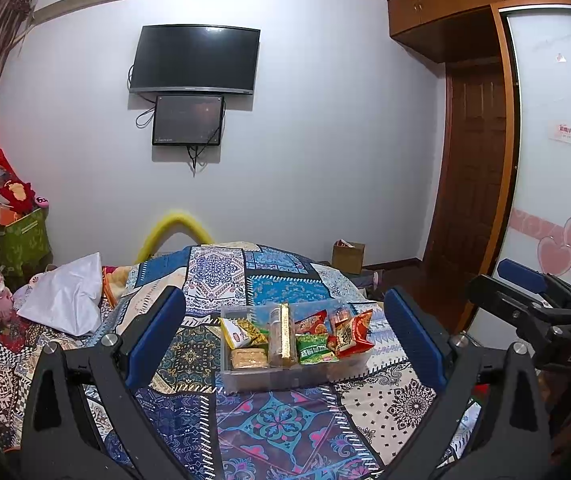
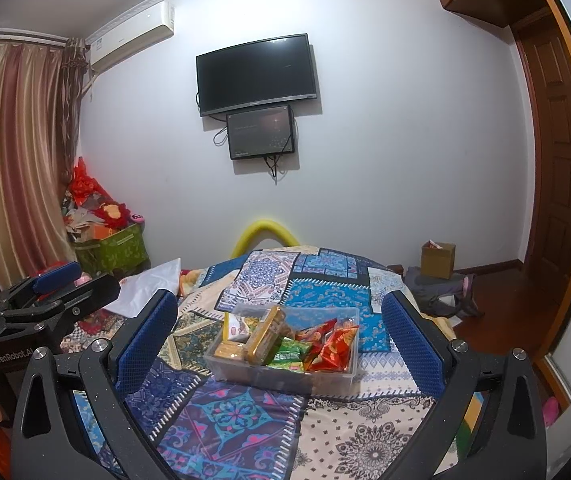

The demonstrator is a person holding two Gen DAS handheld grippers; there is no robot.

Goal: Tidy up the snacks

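A clear plastic box (image 1: 285,380) sits on the patterned bedspread (image 1: 277,424), and also shows in the right wrist view (image 2: 325,380). It holds several snacks: yellow packets (image 1: 241,332), crackers (image 1: 248,358), a gold biscuit tube (image 1: 283,336), a green packet (image 1: 313,349) and red packets (image 1: 351,334). My left gripper (image 1: 285,340) is open and empty, hovering short of the box. My right gripper (image 2: 279,340) is open and empty, also short of the box (image 2: 225,350). Each gripper shows at the edge of the other's view.
A white pillow (image 1: 65,296) and clutter lie at the bed's left. A green bin (image 2: 111,250) stands in the corner. A cardboard box (image 2: 438,260) and clothes lie on the floor by the door (image 2: 557,160). A TV (image 1: 195,60) hangs on the wall.
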